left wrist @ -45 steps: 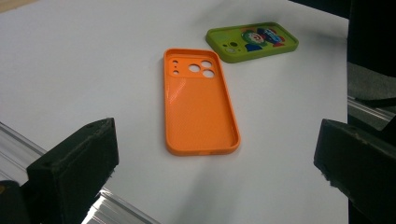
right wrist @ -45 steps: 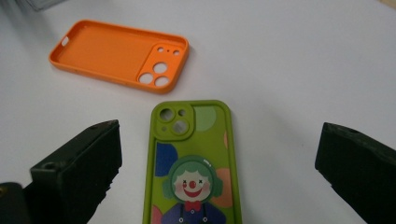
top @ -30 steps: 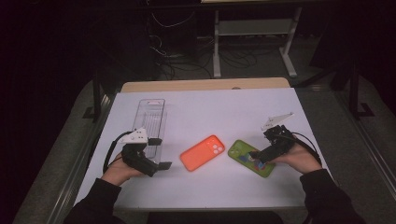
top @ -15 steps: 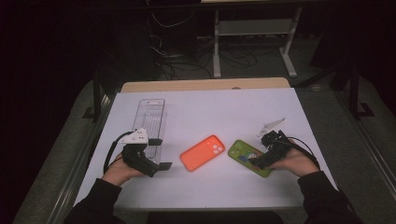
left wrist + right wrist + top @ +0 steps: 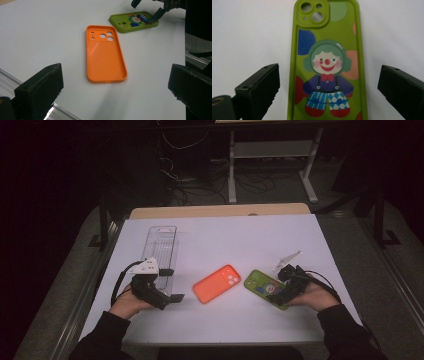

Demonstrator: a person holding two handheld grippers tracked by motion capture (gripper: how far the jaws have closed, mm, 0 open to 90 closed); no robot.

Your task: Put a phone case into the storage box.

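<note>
The right claw (image 5: 328,96), jaws spread wide, straddles the near end of the green case (image 5: 327,50), whose long axis runs straight ahead between them

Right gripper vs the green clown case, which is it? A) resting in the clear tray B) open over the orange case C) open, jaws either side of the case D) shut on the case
C: in the right gripper view the right gripper has its jaws spread wide, with the green clown case lying flat between them.
</note>
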